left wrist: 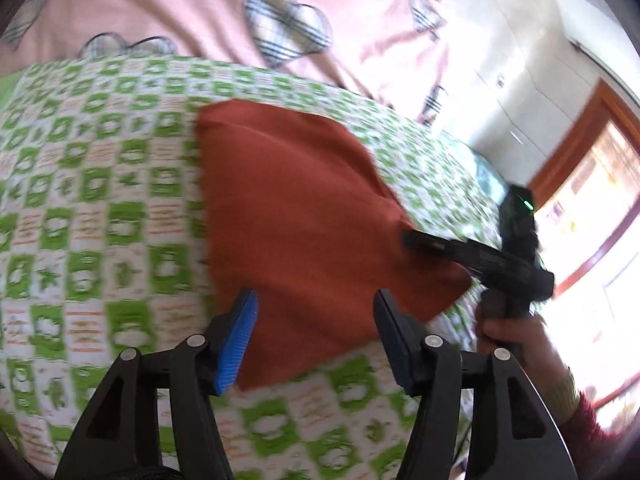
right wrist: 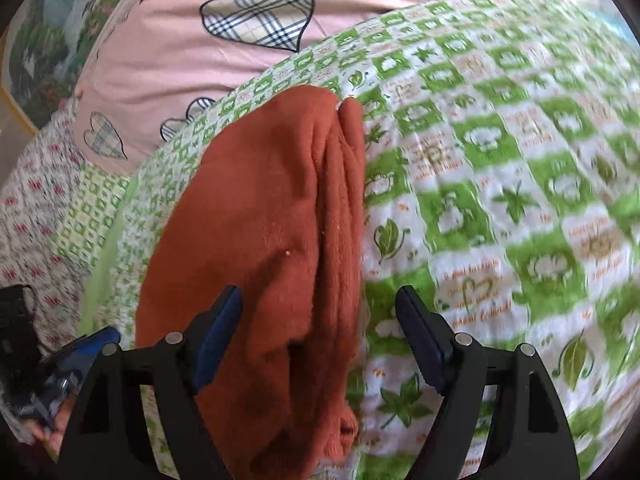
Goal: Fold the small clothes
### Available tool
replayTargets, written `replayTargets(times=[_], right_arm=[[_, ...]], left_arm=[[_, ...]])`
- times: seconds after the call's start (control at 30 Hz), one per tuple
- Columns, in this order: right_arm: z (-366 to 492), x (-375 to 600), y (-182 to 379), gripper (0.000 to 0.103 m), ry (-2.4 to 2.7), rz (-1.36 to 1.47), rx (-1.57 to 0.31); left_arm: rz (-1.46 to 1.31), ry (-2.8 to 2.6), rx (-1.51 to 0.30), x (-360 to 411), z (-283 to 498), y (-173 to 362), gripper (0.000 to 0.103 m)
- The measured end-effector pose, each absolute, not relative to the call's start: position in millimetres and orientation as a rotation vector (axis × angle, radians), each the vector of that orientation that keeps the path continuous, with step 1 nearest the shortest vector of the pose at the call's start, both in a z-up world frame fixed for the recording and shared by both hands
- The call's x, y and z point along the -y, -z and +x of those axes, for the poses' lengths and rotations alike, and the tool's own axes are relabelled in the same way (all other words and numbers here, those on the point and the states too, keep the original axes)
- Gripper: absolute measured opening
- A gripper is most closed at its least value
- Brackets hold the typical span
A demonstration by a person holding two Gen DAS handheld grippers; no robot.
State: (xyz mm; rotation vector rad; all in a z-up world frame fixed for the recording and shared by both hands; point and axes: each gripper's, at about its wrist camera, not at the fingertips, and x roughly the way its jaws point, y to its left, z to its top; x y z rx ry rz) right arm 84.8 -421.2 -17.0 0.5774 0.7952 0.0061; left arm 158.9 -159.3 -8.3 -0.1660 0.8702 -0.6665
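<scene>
A small rust-red garment (left wrist: 296,216) lies folded on the green-and-white checked blanket (left wrist: 92,208). My left gripper (left wrist: 316,320) is open, its jaws spread over the garment's near edge, holding nothing. In the left wrist view my right gripper (left wrist: 416,240) reaches in from the right, its fingertips on the garment's right corner. In the right wrist view my right gripper (right wrist: 320,312) is open above the garment (right wrist: 260,240), whose folded layers (right wrist: 344,208) run along its right side. The left gripper (right wrist: 76,352) shows partly at the lower left.
A pink sheet with plaid hearts (left wrist: 288,32) lies beyond the blanket; it also shows in the right wrist view (right wrist: 256,12). White cabinets (left wrist: 512,92) and a wood-framed doorway (left wrist: 592,152) stand at the right. A floral cloth (right wrist: 36,200) lies at the left.
</scene>
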Motion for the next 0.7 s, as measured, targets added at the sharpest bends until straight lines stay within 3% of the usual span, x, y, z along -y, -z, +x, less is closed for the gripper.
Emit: replayTargets(times=[0.47, 0.5, 0.57, 0.63, 0.7], right_arm=[[132.8, 434.2, 21.9, 0.08, -0.09, 0.653, -0.835], [135.4, 434.0, 23.4, 0.08, -0.105, 0.659, -0.84], [139.5, 431.4, 26.5, 0.078, -0.128, 0.663, -0.854], [142.9, 428.6, 30.9, 0.066, -0.136, 0.656, -0.872], [144.3, 426.9, 35.0, 0.038, -0.156, 0.692, -0.881]], left_arm=[[-0.341, 0.626, -1.069, 169.3, 266.6, 64.0, 0.065], [-0.351, 0.635, -1.075, 171.9, 270.8, 67.3, 0.063], [-0.366, 0.65, -1.078, 175.6, 274.1, 71.9, 0.047], [-0.367, 0.653, -1.077, 178.5, 274.2, 74.3, 0.032], [-0.352, 0.659, -1.049, 178.8, 269.6, 70.7, 0.027]])
